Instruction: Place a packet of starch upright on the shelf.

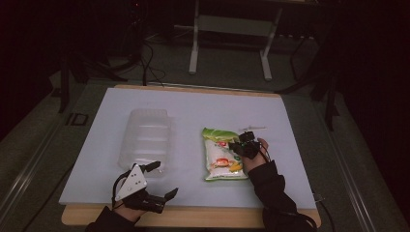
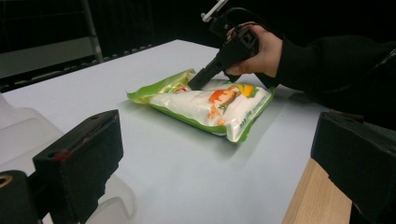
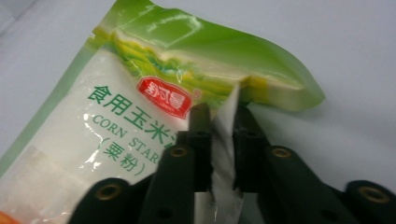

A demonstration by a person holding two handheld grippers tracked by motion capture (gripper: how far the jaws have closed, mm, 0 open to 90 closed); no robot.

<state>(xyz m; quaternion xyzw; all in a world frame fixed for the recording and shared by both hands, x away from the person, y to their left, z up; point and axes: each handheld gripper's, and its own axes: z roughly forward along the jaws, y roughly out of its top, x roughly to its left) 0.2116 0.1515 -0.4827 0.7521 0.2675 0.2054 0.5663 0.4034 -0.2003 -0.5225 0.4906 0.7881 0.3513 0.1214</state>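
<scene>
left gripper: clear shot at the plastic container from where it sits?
Probably yes. The left gripper sits open at the table's near edge, right beside the clear plastic container, with bare table between them. The right gripper is off on the corn starch bag, out of the way.

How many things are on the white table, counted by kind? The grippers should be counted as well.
Corn starch bag: 1
Clear plastic container: 1
Handheld grippers: 2, the left gripper and the right gripper
Total: 4
</scene>
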